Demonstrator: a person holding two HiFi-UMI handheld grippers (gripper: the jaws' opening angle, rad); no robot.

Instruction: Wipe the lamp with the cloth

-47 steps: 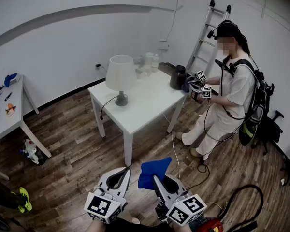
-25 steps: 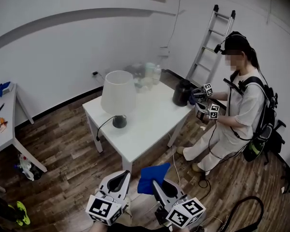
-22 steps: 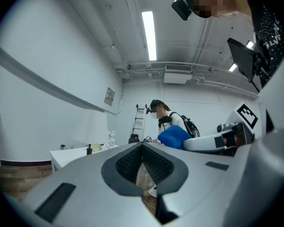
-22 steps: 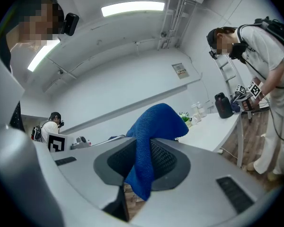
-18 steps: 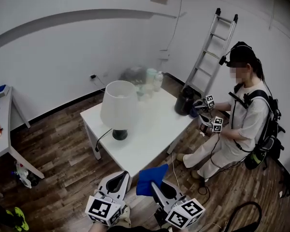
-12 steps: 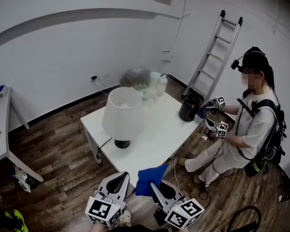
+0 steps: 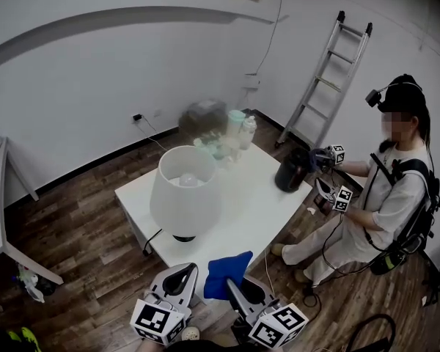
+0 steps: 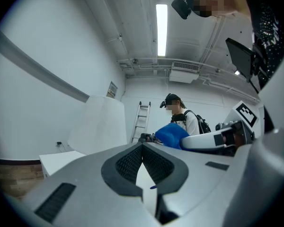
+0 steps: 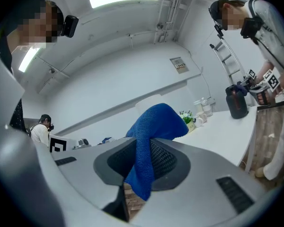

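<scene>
A white table lamp (image 7: 185, 200) with a dark round base stands near the front edge of a white table (image 7: 268, 200). In the left gripper view its shade (image 8: 99, 126) rises just left of centre. My right gripper (image 7: 230, 282) is shut on a blue cloth (image 7: 225, 273), which sticks up out of the jaws (image 9: 151, 141). My left gripper (image 7: 188, 268) is shut with nothing in it, its tips meeting (image 8: 142, 145). Both grippers hang low in front of the table's near edge, below the lamp.
A black jug (image 7: 290, 170) stands at the table's right edge, and bottles and a small plant (image 7: 231, 132) stand at its back. Another person (image 7: 385, 196) with two grippers stands at the right. A ladder (image 7: 330, 68) leans on the wall. A lamp cable (image 7: 152, 240) hangs at the table's front.
The view has come closer to the table; the lamp now looms larger and lower, just above the grippers. Both grippers keep their place, the cloth still held.
</scene>
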